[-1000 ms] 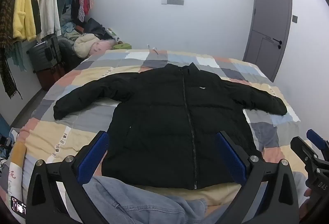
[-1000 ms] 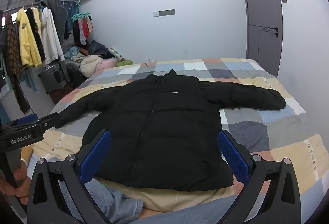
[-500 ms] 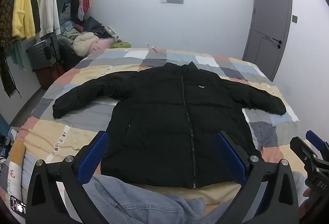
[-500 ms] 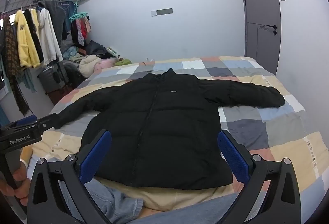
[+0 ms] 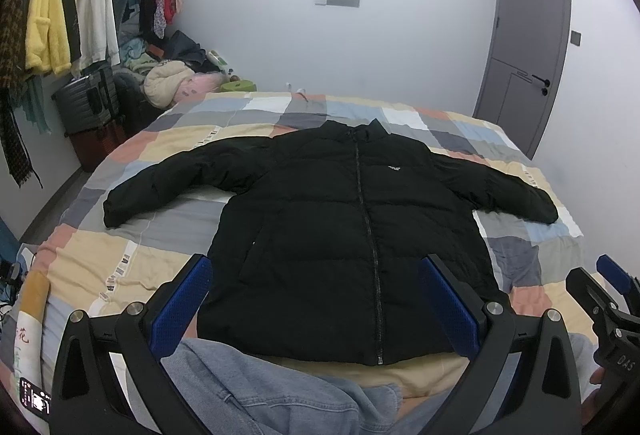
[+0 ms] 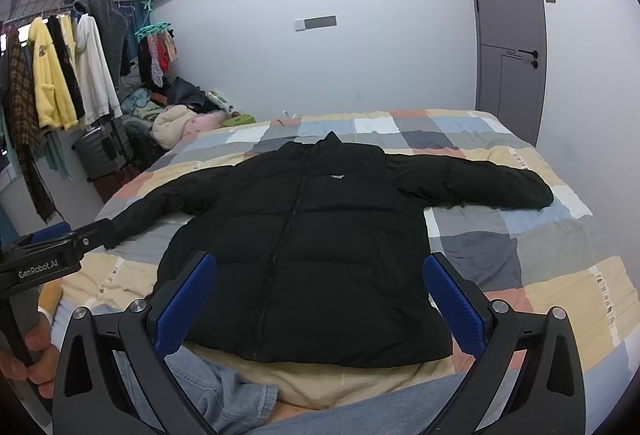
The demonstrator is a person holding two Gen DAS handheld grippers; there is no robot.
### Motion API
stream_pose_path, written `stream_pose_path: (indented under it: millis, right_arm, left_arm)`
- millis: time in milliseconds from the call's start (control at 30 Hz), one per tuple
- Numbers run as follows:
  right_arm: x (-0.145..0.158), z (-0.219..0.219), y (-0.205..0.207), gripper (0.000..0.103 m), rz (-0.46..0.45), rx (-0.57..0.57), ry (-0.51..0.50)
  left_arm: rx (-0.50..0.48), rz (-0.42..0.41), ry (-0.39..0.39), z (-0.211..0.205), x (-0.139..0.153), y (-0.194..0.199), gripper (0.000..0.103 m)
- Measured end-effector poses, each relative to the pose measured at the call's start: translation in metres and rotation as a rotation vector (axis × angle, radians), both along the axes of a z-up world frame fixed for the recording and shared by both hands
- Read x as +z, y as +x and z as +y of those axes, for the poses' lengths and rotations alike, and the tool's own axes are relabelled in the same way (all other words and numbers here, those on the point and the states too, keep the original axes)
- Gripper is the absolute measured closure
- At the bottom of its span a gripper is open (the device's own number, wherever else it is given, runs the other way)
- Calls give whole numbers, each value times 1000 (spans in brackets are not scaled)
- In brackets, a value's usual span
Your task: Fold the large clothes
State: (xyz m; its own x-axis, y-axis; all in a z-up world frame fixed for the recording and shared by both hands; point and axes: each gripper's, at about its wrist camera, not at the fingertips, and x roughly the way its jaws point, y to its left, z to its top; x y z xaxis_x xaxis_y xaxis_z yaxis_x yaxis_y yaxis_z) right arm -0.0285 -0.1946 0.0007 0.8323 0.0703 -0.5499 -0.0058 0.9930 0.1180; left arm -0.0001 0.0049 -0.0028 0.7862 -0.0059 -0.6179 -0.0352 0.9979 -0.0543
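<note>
Your left gripper [image 5: 314, 271] has its jaws spread wide and they hold nothing. Between the two blue pads [image 5: 182, 305] you see the lower body of the black puffer jacket [image 5: 352, 235], which lies flat on the checkered bed cover [image 5: 132, 263], front side up and zipped closed. The jacket's hem is just beyond the jaw tips, and the collar points away from you, toward the far wall. The jaws do not touch the fabric; they hang above it.

Your right gripper [image 6: 318, 273] is also wide open and empty. Its jaws frame the same lower part of the jacket [image 6: 320, 235], and the zip line runs up between them, a little to the left of the middle. The right sleeve [image 6: 480, 181] stretches out past the right jaw, well apart from it. The left sleeve [image 5: 168, 179] lies past the left jaw of your left gripper, also well apart.

Below both pairs of jaws, on the near side, there is light blue denim [image 5: 260, 391]. In the right wrist view your left hand [image 6: 34, 351] grips the handle of the other tool at the left edge. A grey door [image 6: 508, 35] stands beyond the right jaw, and a rack of hanging clothes [image 5: 60, 19] stands beyond the left one.
</note>
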Motion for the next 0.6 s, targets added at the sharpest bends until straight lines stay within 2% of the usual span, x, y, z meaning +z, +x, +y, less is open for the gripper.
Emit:
stream_pose_path:
  millis: [600]
  right_arm:
    - [2, -6, -2, 0, -8, -19, 8]
  left_arm:
    - [6, 7, 3, -1, -2, 0, 0]
